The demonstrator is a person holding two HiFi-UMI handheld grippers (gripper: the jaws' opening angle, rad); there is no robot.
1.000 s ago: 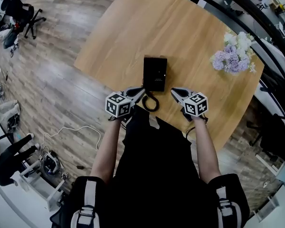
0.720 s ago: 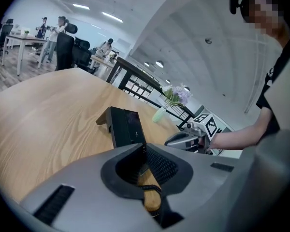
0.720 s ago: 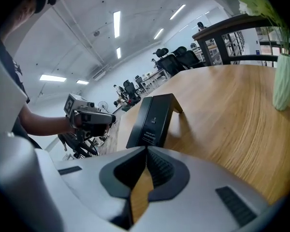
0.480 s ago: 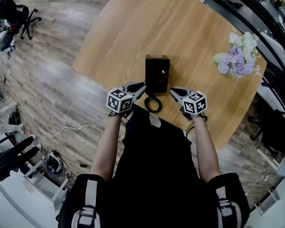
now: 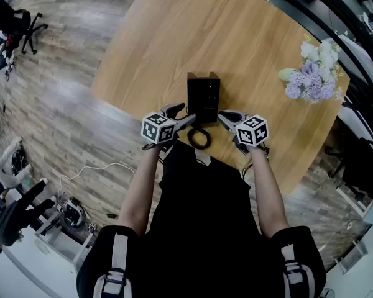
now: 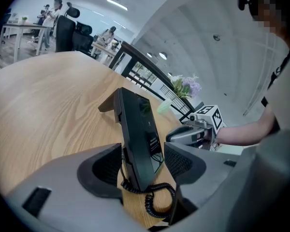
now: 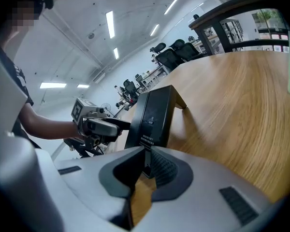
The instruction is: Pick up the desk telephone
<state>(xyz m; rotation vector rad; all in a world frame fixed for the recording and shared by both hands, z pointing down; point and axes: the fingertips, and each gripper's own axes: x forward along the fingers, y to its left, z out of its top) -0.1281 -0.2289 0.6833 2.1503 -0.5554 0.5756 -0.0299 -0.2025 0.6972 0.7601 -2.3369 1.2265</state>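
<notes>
The black desk telephone [image 5: 203, 97] lies on the round wooden table [image 5: 174, 36], its coiled cord [image 5: 198, 137] looped toward me. My left gripper [image 5: 181, 115] is at the phone's near left corner and its jaws are opening. In the left gripper view the phone's near end [image 6: 137, 144] stands between the wide pads [image 6: 105, 170], which do not press on it. My right gripper [image 5: 223, 116] sits at the phone's near right side, shut. From the right gripper view [image 7: 146, 167] the phone [image 7: 154, 117] rises just beyond the closed tips.
A vase of purple and white flowers [image 5: 311, 73] stands at the table's right edge. The table's near edge runs under both grippers. Office chairs [image 5: 15, 20] and a white cable [image 5: 93, 169] lie on the wood floor to the left.
The left jaws have gone from shut to wide open around the phone's near end. Both grippers have moved in closer to the phone.
</notes>
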